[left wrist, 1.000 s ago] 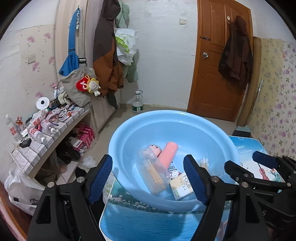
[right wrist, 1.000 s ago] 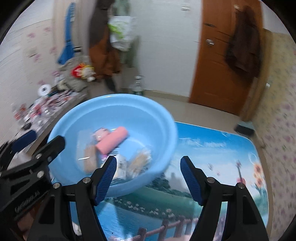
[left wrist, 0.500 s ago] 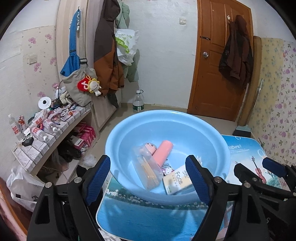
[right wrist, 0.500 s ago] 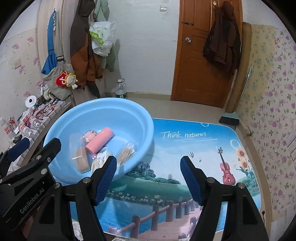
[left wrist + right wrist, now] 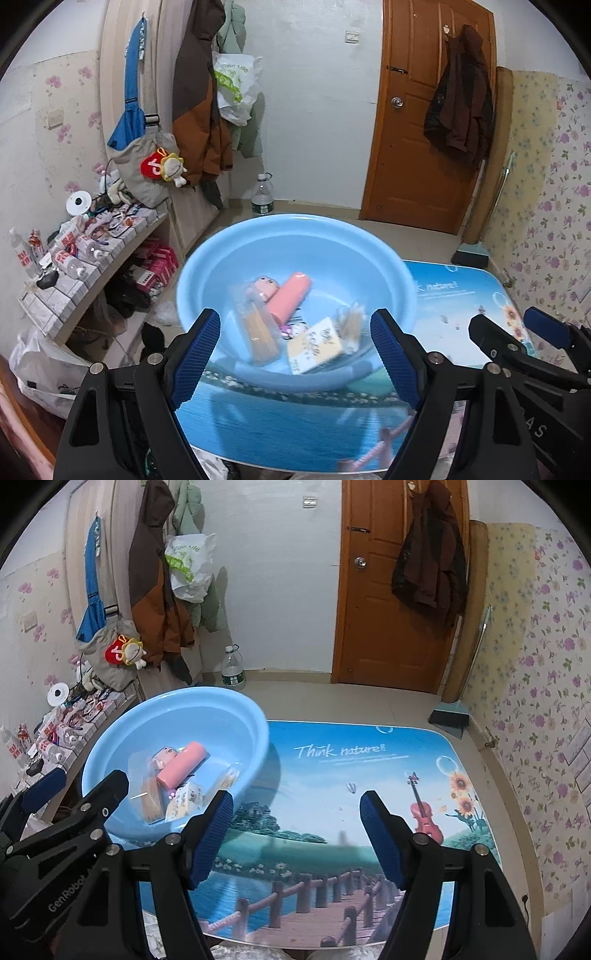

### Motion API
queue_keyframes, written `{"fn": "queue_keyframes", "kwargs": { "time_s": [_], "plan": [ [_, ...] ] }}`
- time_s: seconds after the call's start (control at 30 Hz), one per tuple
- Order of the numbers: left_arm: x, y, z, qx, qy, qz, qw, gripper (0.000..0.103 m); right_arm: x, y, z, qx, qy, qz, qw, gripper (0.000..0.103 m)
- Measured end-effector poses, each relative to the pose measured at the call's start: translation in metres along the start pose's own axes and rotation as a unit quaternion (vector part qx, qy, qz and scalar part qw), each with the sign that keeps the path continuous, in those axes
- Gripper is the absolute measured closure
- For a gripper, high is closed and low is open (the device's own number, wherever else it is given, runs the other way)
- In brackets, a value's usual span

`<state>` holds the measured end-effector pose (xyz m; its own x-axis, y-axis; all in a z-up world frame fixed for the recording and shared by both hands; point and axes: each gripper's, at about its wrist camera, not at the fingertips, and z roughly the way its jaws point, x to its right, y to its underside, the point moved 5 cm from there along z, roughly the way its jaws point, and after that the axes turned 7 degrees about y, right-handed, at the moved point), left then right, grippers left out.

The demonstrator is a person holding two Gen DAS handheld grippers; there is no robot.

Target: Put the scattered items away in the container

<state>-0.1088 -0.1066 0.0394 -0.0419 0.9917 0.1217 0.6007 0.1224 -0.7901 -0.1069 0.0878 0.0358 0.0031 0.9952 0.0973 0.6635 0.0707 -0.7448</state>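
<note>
A light blue basin [image 5: 295, 236] stands on the table's left part; it also shows in the right wrist view [image 5: 207, 701]. Inside lie a pink cylinder [image 5: 290, 302], a clear packet of brown sticks [image 5: 258, 332], a yellow-white tissue pack [image 5: 314, 345], a bag of cotton swabs [image 5: 351, 321] and a small pink toy [image 5: 264, 286]. My left gripper [image 5: 295, 354] is open and empty, above the table in front of the basin. My right gripper [image 5: 295, 838] is open and empty, above the table to the right of the basin.
The table [image 5: 369, 775] has a printed landscape top with a violin picture. A tiled shelf [image 5: 85, 251] with bottles and clutter stands left. Coats [image 5: 199, 92] hang on the wall. A wooden door [image 5: 388, 590] is at the back. A water bottle [image 5: 232, 668] stands on the floor.
Both grippers have drawn back and up from the basin, so it looks smaller and farther. The right view has swung right over the table. The items stay in the basin.
</note>
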Motion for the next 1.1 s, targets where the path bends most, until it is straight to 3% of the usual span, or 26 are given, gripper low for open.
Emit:
{"fn": "queue_keyframes", "kwargs": {
  "time_s": [0.8, 1.1],
  "plan": [
    [0.1, 0.012, -0.03, 0.002, 0.041, 0.067, 0.9969, 0.012, 0.1, 0.016, -0.032, 0.007, 0.025, 0.052, 0.998, 0.03],
    [0.11, 0.014, -0.041, 0.002, 0.047, 0.074, 0.9962, 0.007, 0.115, 0.026, -0.039, 0.003, 0.032, 0.061, 0.998, 0.03]
  ]
}}
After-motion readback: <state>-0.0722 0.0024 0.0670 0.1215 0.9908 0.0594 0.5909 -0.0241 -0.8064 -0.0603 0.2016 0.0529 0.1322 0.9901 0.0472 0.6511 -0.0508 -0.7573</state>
